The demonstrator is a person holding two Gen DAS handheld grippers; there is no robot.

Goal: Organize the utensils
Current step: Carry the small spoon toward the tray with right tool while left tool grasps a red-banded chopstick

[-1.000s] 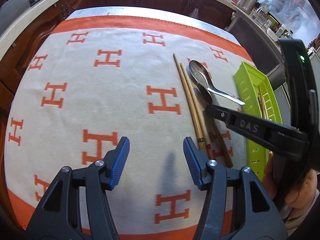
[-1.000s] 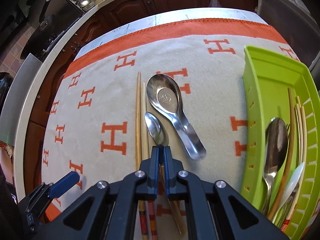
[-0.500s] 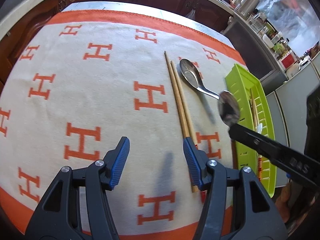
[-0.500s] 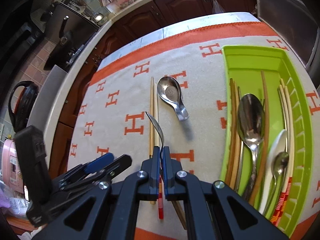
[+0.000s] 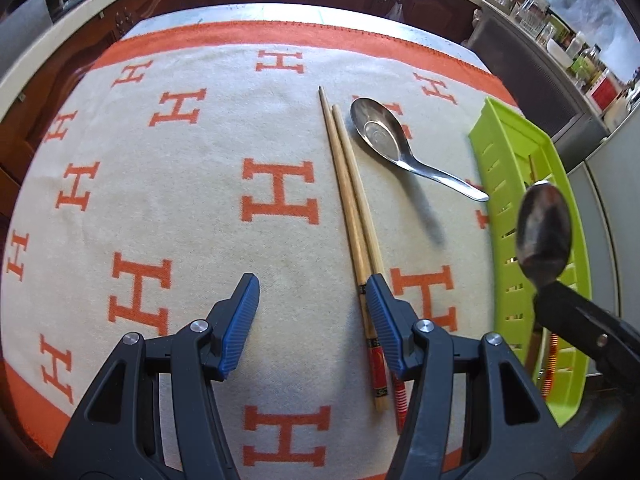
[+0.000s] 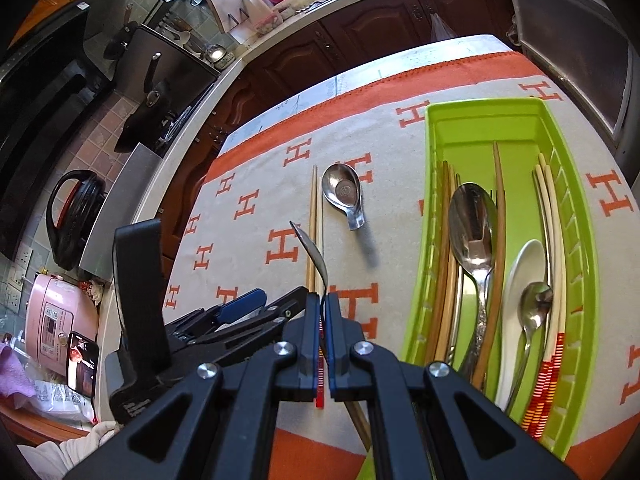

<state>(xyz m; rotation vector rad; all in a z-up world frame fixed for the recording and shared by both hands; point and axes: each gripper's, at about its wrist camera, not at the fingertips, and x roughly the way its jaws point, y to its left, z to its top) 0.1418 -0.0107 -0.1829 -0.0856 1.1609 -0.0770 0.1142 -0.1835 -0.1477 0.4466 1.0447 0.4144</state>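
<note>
My right gripper pinches a spoon by its handle, up in the air near the green tray — ready to drop in. My left gripper waits wide open above the chopsticks.

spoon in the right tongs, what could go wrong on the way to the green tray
The right tongs pinch the spoon only at its thin handle with the bowl sticking out in the air, so it may pivot or slip. The green tray already holds spoons and chopsticks, so a drop could land crosswise on them. The left tongs hang open over the chopsticks and could nudge them.
</note>
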